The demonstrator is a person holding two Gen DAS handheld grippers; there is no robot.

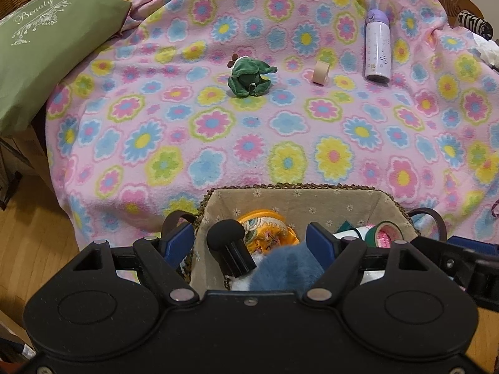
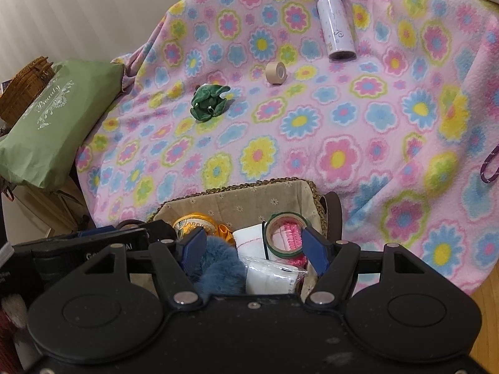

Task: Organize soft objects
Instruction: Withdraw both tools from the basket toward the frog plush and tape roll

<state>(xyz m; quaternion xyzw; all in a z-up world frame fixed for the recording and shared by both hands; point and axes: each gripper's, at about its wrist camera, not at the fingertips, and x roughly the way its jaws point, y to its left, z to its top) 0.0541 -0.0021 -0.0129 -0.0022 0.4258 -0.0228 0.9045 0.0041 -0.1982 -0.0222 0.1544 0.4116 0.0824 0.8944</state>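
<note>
Beyond both grippers' spread, empty fingers, hovering over the fabric-lined woven basket [image 1: 293,201], the small green plush frog [image 1: 249,78] lies ahead-left, nearer the left gripper [image 1: 251,240] than the right gripper [image 2: 252,244].

A pink flowered blanket [image 1: 249,118] drapes the furniture, hanging toward a light wood floor [image 1: 37,243]. A pale ribbed wall [image 2: 78,9] rises behind, with a wicker piece [image 2: 25,90] at the left
</note>
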